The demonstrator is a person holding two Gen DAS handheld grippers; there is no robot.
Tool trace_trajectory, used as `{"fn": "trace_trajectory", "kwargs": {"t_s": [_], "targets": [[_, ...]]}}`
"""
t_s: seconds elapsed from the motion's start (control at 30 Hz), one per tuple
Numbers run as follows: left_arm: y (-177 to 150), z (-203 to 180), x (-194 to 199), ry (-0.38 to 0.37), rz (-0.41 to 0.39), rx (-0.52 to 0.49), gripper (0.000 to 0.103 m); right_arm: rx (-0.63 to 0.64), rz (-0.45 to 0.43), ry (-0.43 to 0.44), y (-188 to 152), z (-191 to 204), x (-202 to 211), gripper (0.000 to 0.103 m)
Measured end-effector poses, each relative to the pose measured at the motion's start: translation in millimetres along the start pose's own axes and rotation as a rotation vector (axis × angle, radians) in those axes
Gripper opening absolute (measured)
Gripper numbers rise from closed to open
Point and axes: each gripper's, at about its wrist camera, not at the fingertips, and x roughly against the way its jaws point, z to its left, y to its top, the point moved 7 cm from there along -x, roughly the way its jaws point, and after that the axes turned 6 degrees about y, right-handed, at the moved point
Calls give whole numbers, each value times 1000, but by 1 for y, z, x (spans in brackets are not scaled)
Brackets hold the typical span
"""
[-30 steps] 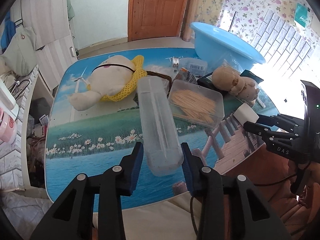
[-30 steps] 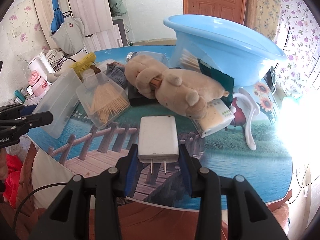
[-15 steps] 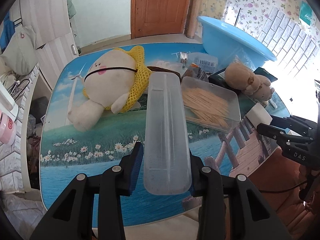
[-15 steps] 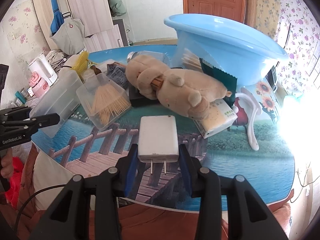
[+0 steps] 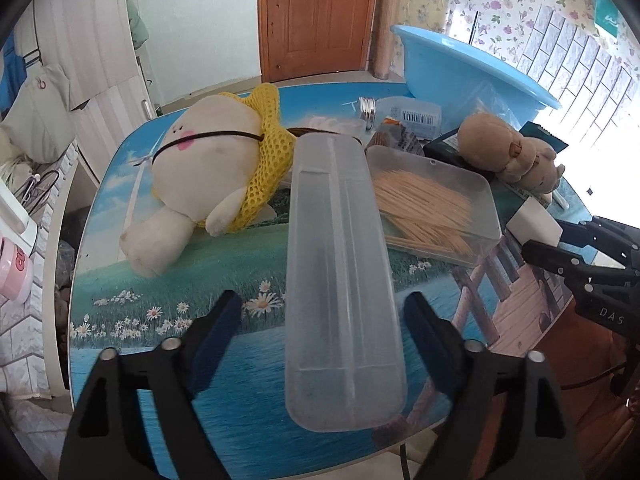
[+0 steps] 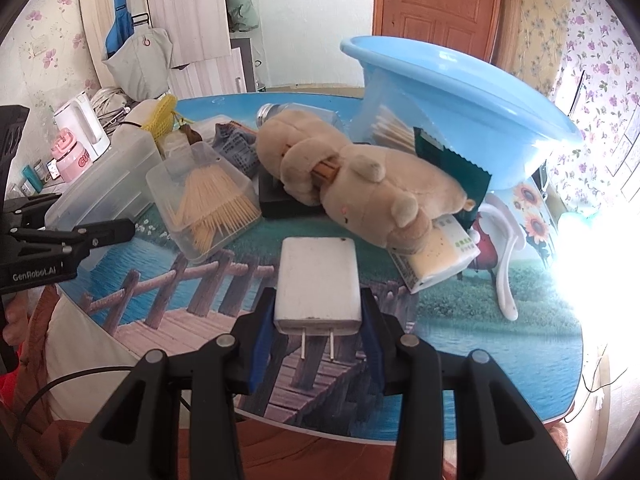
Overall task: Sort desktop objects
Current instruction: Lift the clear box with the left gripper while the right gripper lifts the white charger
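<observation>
- Your left gripper is spread wide — the long translucent case lies between its fingers at frame centre, ungripped.
- Your right gripper pinches the white charger, lower centre.
- The clutter beside the blue basin, upper right, looks mostly unsorted.

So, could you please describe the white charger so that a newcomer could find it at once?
Start at the big blue basin at the back of the table. Come forward past the tan plush toy to the near edge. The charger lies there between the right gripper's fingers: a flat white block with two metal prongs.
</observation>
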Motion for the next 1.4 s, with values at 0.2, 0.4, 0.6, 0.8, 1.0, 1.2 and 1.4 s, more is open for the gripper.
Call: {"fn": "trace_trajectory", "kwargs": {"t_s": [0.2,0.4,0.6,0.8,1.0,1.2,1.4], "targets": [[-5,-3,-2,28,-33,-23,103,-9,-14,6,0,-1,0,40],[-5,0,-1,35,-33,-11,103,-1,-18,-3,-2,0,1,41],[-3,-3,9,11,-80,-38,54,-6,-23,11,-4,-1,3,38],[-5,1,12,5,-95,-32,33,-9,-35,18,-3,0,6,38],[1,6,29,7,-143,-10,30,-12,-66,36,1,3,16,38],[15,1,60,-9,-211,-18,30,15,-108,79,11,18,32,38],[33,-7,76,-24,-239,-25,30,31,-156,122,22,30,48,38]]}}
